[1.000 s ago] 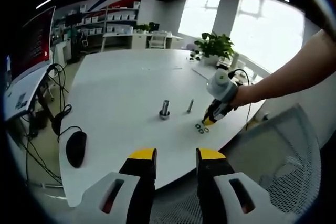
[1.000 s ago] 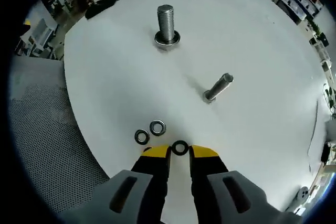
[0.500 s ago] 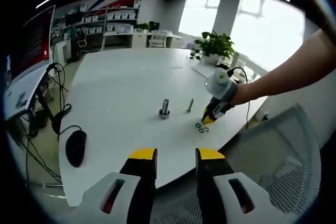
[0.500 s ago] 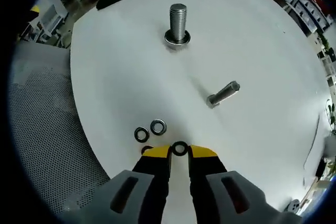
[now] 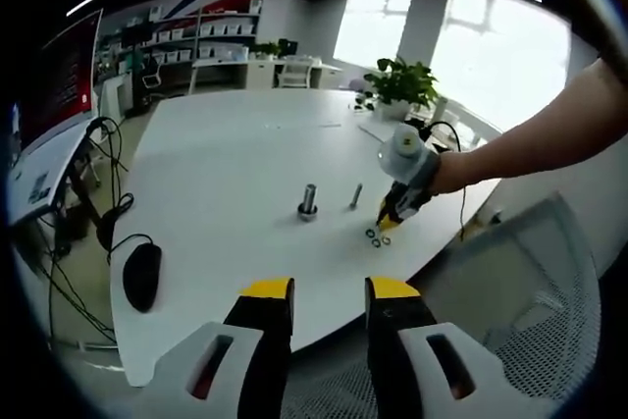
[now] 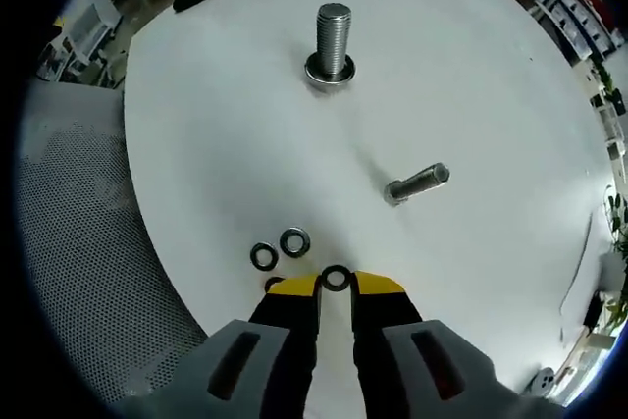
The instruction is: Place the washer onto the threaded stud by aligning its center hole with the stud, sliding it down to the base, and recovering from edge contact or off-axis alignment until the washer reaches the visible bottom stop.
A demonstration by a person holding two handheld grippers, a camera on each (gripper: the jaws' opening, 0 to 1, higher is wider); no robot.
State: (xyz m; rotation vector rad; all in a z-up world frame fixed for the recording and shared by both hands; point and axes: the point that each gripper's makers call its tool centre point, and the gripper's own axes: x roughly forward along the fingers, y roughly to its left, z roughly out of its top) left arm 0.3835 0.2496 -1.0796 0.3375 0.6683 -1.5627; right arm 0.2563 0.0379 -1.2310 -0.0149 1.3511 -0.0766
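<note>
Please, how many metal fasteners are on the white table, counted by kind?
Small dark ring-shaped metal washers: 3, the last between the tips of the right claw
Silver threaded metal bolts: 2, one upright, one lying
Total: 5

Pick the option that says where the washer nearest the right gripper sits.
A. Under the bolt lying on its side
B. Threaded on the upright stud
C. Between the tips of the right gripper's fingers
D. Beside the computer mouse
C: in the right gripper view the washer sits between the yellow tips of the right gripper, well short of the upright stud, with two more washers loose on the table.
</note>
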